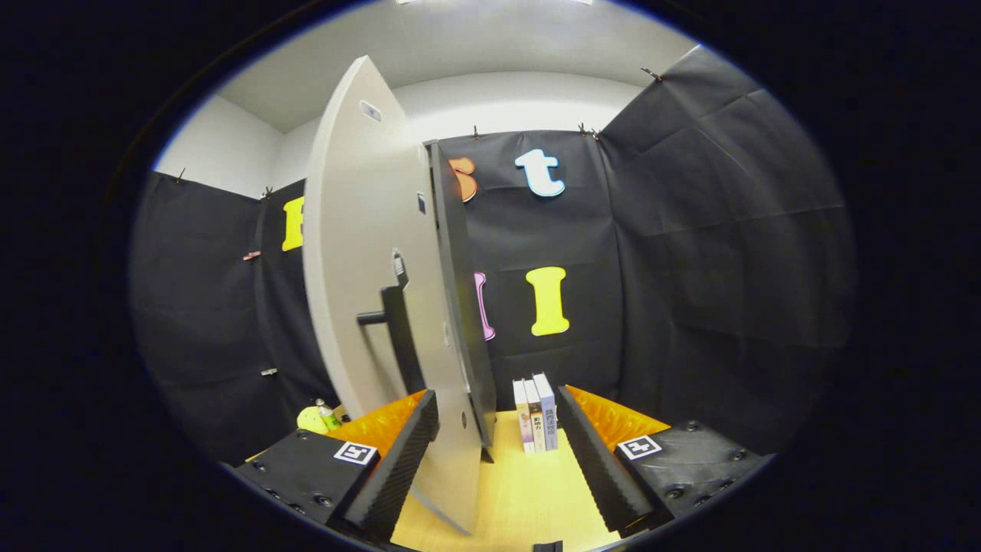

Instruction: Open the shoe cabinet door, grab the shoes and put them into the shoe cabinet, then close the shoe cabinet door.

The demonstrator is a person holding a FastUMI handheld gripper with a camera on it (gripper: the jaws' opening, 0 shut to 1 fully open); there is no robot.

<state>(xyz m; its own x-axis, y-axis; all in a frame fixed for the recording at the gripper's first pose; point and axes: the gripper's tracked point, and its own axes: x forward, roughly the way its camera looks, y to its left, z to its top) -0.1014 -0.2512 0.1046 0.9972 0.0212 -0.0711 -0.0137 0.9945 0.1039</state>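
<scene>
Gripper [498,452] fingers spread wide; open cabinet door [360,253] edge between them, seemingly touching left finger [398,460]; books [535,414] beyond.

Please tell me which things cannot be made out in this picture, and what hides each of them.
- Cabinet inside: hidden in the gripper view by the open shoe cabinet door, seen nearly edge-on.
- Shoes: nothing here can be identified as them.
- Bottle and the yellow thing beside it: too small, partly behind the left finger.
- Gripper: open, the door's edge between its fingers; contact unclear.
- Books: titles too small.
</scene>
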